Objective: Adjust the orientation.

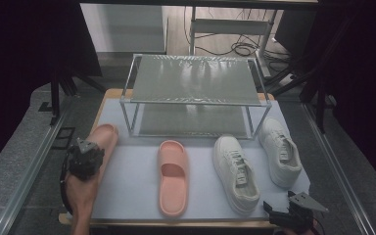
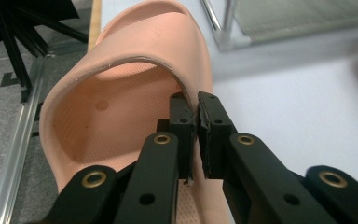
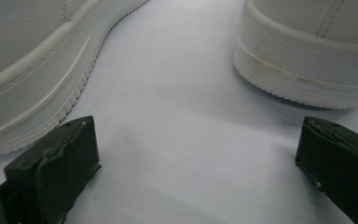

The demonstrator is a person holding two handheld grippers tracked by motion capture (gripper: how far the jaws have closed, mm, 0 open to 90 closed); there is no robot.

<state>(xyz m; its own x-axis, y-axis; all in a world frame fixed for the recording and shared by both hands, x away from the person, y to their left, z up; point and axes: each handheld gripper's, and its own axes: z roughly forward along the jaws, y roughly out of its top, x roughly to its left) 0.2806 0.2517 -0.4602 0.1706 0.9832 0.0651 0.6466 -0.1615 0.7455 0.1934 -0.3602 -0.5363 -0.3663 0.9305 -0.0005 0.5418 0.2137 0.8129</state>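
- Left gripper [image 2: 198, 109] fingers clamped on the strap edge of the pink slide sandal [image 2: 135, 93]; thin strap wall pinched between the pads.
- Sandal sits at the left edge of the worktop [image 1: 127, 191], toe toward the two-tier shoe rack [image 1: 192, 95], partly over the mat's left border.
- Handling guess: foam-rubber slide, light, soft, flexes under load; matte surface, not slippery; not fragile. Strap will likely bend and the sole droop when lifted.
- Best hold: strap edge near its arch, as now; deeper bite would be safer than the rim.
- Second pink slide [image 1: 172, 176] lies mid-mat, well apart.
- Right gripper [image 1: 293, 213] at the near right corner, fingers wide apart, holding nothing, resting low between the two white sneakers [image 1: 236, 172], just short of their soles.
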